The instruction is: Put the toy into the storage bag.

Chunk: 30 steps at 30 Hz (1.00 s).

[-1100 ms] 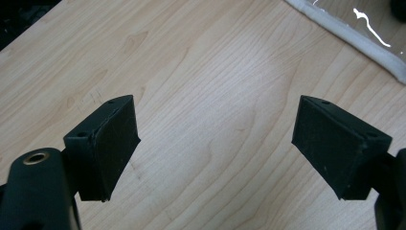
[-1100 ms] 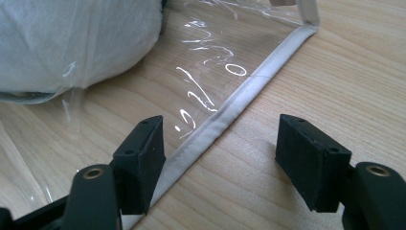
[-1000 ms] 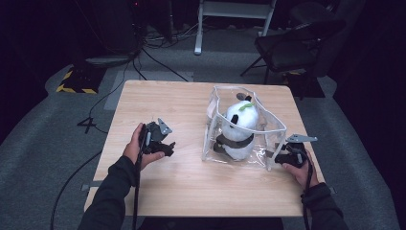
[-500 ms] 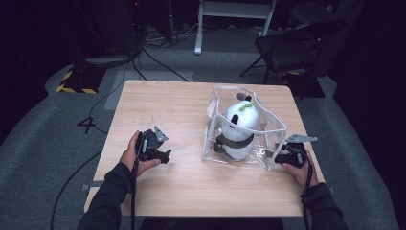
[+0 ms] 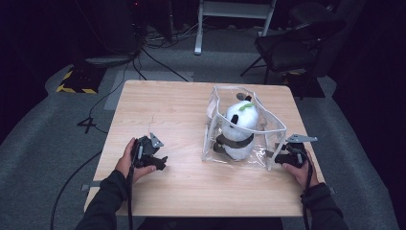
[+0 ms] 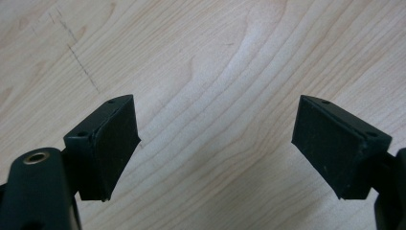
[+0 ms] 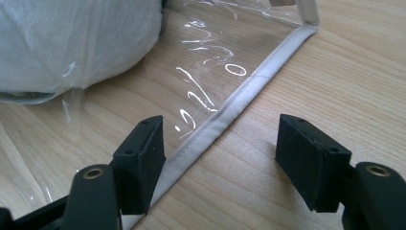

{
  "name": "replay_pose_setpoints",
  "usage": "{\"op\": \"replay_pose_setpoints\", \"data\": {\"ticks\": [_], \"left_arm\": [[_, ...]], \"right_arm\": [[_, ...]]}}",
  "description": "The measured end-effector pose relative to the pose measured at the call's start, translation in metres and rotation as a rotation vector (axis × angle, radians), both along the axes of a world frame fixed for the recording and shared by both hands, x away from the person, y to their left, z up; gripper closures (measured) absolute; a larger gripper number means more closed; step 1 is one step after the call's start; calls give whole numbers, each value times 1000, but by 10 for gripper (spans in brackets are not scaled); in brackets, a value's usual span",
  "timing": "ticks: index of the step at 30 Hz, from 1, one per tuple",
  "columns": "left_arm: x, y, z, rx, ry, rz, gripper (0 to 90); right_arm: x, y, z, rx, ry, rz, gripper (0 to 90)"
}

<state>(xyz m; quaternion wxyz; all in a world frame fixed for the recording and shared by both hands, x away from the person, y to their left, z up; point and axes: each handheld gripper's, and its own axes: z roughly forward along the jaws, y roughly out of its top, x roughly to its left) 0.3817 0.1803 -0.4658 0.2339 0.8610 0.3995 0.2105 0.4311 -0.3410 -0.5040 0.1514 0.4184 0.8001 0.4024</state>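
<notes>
The right gripper [image 5: 276,155], jaws wide, rests near the table's [image 5: 167,105] right edge, straddling the clear bag's [image 5: 275,125] white-bound bottom seam [image 7: 239,103]. The left gripper [image 5: 160,163], jaws also wide, sits toward the front-left over bare wood. Farther in, the plush panda [image 5: 238,127] stands inside the bag, right of centre; the left half lies open.

One sign is legible: a white numeral "4" [image 5: 88,125], marked on the grey floor [image 5: 43,158] just off the table's left edge. No other text, label or brand is readable on any surface.
</notes>
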Motion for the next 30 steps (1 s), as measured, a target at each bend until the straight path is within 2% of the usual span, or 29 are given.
{"op": "replay_pose_setpoints", "data": {"ticks": [4,7,11,18,22,25,30], "left_arm": [[-5,2,-6,21,-5,-2,162],[-8,5,-9,16,4,0,162],[-15,9,-14,-11,-2,12,162],[-26,16,-25,-31,-5,25,162],[-30,22,-28,-73,-8,38,161],[-33,27,-31,-121,1,48,160],[-38,39,-38,-230,13,82,159]], "right_arm": [[0,0,0,0,0,0,340],[0,0,0,0,-1,-2,340],[0,0,0,-1,-1,-2,339],[0,0,0,-1,-1,-3,338],[0,0,0,-1,-1,-3,337],[-1,0,0,-2,-2,-4,336],[-1,0,0,-6,-3,-5,334]]}}
